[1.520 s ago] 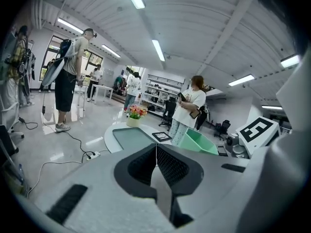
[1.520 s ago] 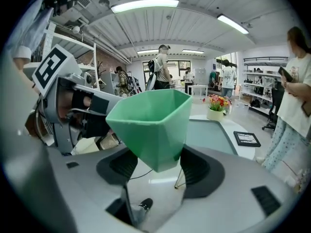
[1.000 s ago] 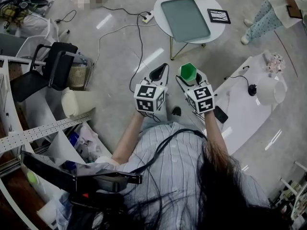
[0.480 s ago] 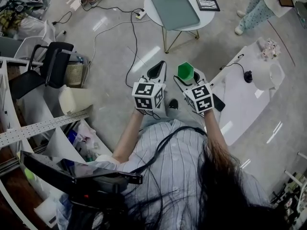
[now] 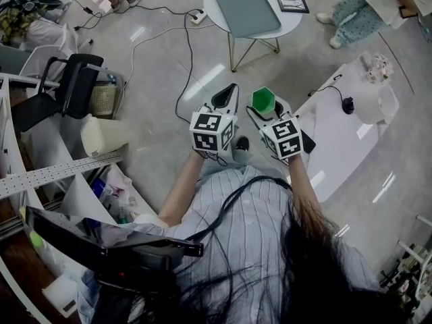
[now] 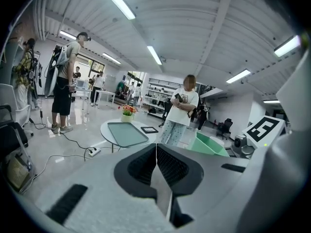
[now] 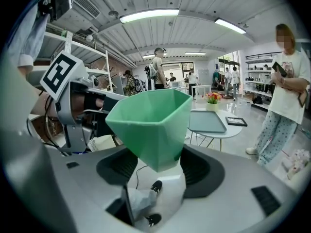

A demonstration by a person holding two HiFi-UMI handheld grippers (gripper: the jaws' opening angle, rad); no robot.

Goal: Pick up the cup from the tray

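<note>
At 12 o'clock in the head view, on the round bench (image 5: 291, 23), the grey-green tray (image 5: 246, 9) lies bare, with only a small framed picture (image 5: 293, 4) beside it at its 3 o'clock. The green faceted cup (image 5: 263, 98) is nowhere near it. It sits upright in the air in front of the person, over the floor and well apart from the bench.

The right hand-held gripper (image 5: 267, 108) is clamped on the cup. The right gripper view shows the two dark pads spread wide and pressing the lower facets on either side, with the mouth of the cup at 12 o'clock. The left hand-held gripper (image 5: 226, 98) rides just beside it at 9 o'clock. Its jaws are closed together with nothing between them.

As a judgement, the pick-up named in the task looks done: the cup is lifted, clear of the tray and firmly held. Nothing of the task as worded seems left. What may remain is keeping the cup level and carrying it to a place the task does not name.
</note>
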